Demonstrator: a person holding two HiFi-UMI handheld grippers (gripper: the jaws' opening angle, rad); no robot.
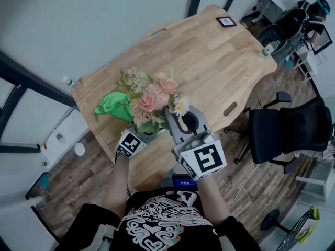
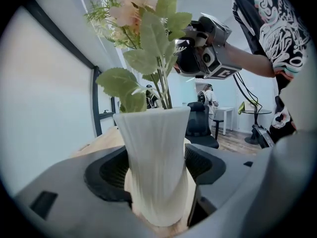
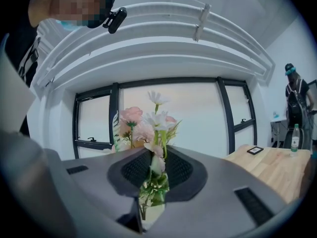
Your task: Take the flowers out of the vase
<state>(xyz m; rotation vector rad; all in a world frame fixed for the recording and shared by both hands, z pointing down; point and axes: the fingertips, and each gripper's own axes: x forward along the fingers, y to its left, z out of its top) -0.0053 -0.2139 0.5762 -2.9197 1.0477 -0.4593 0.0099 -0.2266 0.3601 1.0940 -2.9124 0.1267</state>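
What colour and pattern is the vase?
White, with fine vertical ribs; the vase shows best in the left gripper view.

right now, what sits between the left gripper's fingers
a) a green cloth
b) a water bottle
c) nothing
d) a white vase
d: the left gripper view shows the ribbed white vase standing between the fingers of the left gripper, which close on its sides.

Left tool [image 1: 146,135] grips with jaws wide, right tool [image 1: 180,113] with jaws narrow.
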